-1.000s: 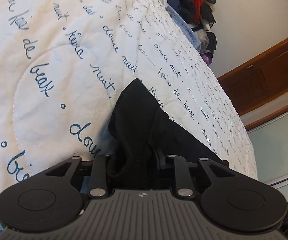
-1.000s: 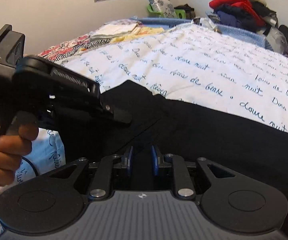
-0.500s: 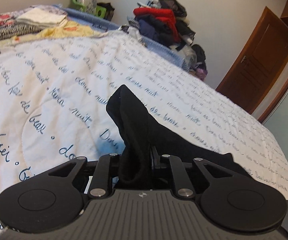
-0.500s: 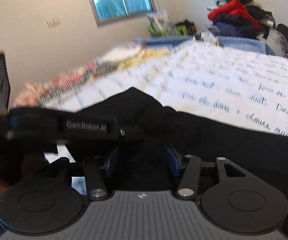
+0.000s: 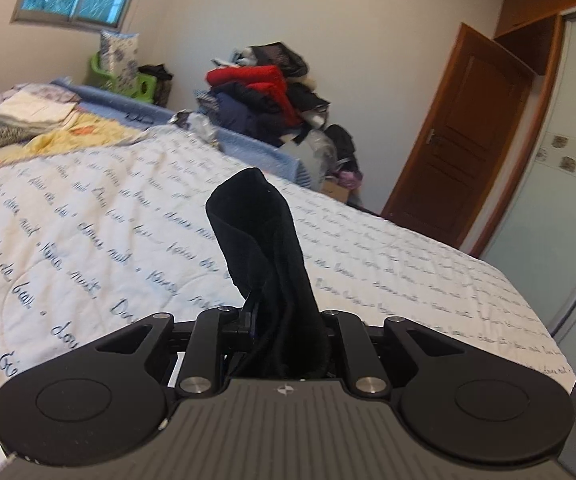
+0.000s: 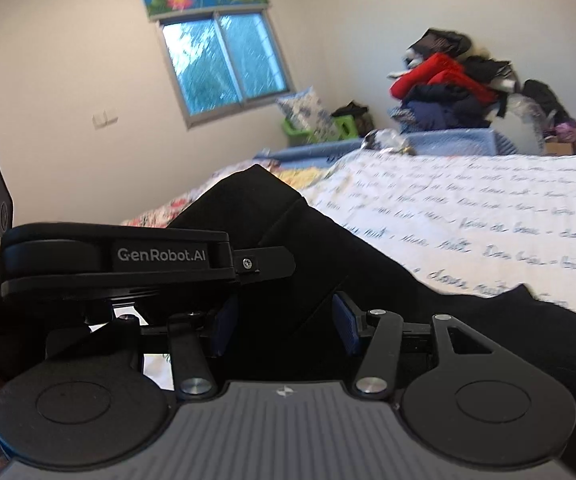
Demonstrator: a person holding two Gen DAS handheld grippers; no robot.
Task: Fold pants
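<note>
Both grippers have risen from the bed (image 5: 87,216). Left gripper (image 5: 283,320) jaws pinch the pants (image 5: 263,240), bunched between them; right gripper (image 6: 283,320) jaws are spread around the cloth, probably to regrip for the fold.

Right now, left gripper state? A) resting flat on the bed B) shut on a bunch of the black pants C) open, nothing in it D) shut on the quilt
B: in the left wrist view the left gripper is shut on a bunch of the black pants, which sticks up between its fingers above the white quilt.
</note>
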